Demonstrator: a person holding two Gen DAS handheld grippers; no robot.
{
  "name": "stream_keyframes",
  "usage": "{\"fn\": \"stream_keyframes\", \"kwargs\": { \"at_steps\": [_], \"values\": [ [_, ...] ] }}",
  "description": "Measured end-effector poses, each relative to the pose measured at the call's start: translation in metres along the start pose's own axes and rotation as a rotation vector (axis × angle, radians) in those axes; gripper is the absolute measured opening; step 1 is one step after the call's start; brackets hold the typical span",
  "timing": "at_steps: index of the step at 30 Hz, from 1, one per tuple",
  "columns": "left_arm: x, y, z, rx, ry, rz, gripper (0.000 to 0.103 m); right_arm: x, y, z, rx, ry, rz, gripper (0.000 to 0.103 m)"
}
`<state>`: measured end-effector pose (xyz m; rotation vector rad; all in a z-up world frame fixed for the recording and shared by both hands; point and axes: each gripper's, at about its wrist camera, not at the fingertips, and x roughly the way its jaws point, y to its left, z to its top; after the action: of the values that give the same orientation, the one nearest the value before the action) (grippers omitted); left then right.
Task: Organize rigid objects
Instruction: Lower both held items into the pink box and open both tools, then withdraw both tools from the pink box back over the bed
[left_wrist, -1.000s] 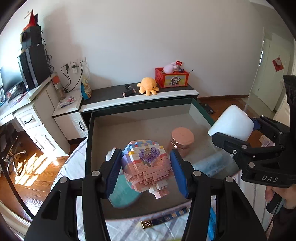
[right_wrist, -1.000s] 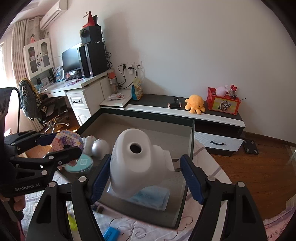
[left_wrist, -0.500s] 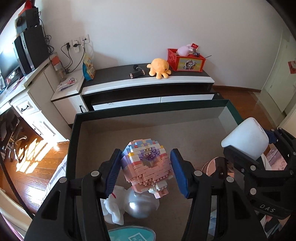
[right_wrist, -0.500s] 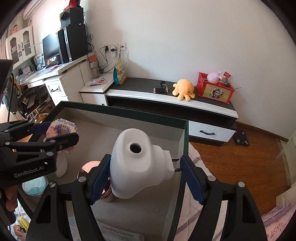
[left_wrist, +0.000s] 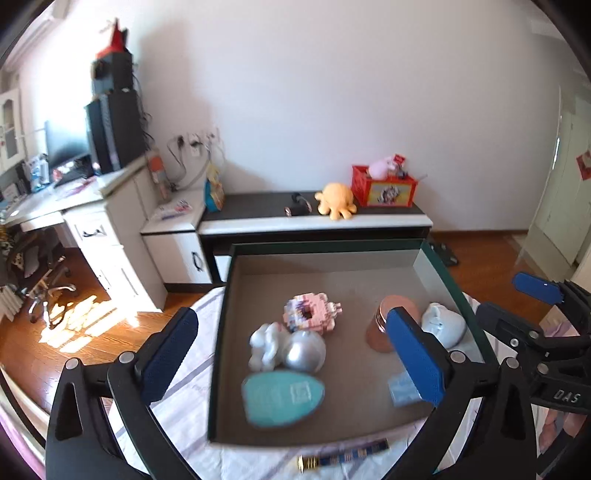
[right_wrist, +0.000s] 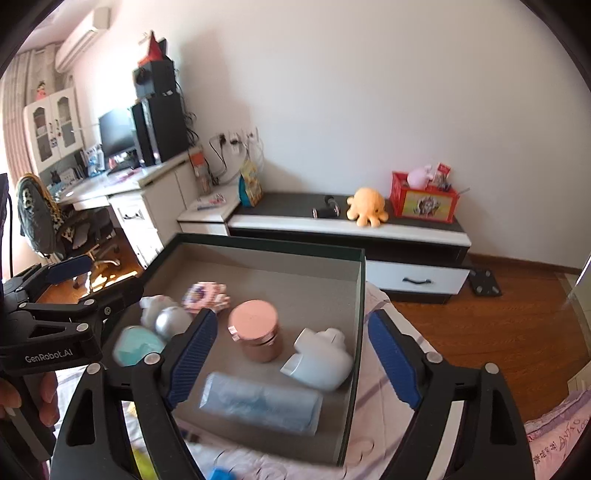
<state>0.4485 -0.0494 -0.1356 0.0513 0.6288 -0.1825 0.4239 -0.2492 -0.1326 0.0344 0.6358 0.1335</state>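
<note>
The left gripper (left_wrist: 291, 354) is seen with jaws spread wide and nothing held; the right gripper (right_wrist: 291, 358) is likewise wide open and empty. Both are held above the near edge of the box (left_wrist: 321, 248). Inside the box, the pink block model (left_wrist: 310, 312) lies near the centre, with the silver ball (left_wrist: 304, 350) and a white figure (left_wrist: 266, 345) at its 7 o'clock. The teal disc (left_wrist: 282, 397) is blurred at 6 o'clock. The copper jar (right_wrist: 256, 330) stands upright at 3 o'clock, just beside the white holder (right_wrist: 321, 363), which lies on its side. A blue packet (right_wrist: 258, 408) lies nearest the right gripper.
</note>
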Motion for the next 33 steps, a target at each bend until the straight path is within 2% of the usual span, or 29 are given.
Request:
{"fn": "stream_keyframes", "kwargs": {
  "at_steps": [2,3,6,9,14,17,24,33],
  "values": [
    [-0.032,0.002,-0.011,-0.007,-0.047,0.015,0.103,-0.029,0.011,-0.009,-0.003,-0.040,-0.009,0.095],
    [-0.048,0.002,-0.017,-0.008,-0.062,0.024,0.103,-0.044,0.016,-0.014,-0.005,-0.063,-0.014,0.103],
    [-0.096,-0.002,-0.037,-0.001,-0.115,0.047,0.103,-0.087,0.030,-0.030,-0.003,-0.130,-0.019,0.103],
    [-0.140,-0.007,-0.060,0.003,-0.163,0.028,0.103,-0.122,0.046,-0.047,-0.015,-0.160,-0.058,0.103],
    [-0.199,-0.016,-0.095,0.027,-0.225,0.087,0.103,-0.183,0.060,-0.081,0.008,-0.225,-0.051,0.103],
    [-0.231,-0.019,-0.114,0.022,-0.268,0.092,0.103,-0.212,0.067,-0.100,0.022,-0.261,-0.056,0.103],
    [-0.279,-0.018,-0.143,0.004,-0.303,0.082,0.103,-0.261,0.078,-0.135,0.036,-0.305,-0.052,0.103],
    [-0.299,-0.022,-0.151,-0.016,-0.326,0.075,0.103,-0.287,0.087,-0.150,0.024,-0.315,-0.063,0.103]
  ]
}}
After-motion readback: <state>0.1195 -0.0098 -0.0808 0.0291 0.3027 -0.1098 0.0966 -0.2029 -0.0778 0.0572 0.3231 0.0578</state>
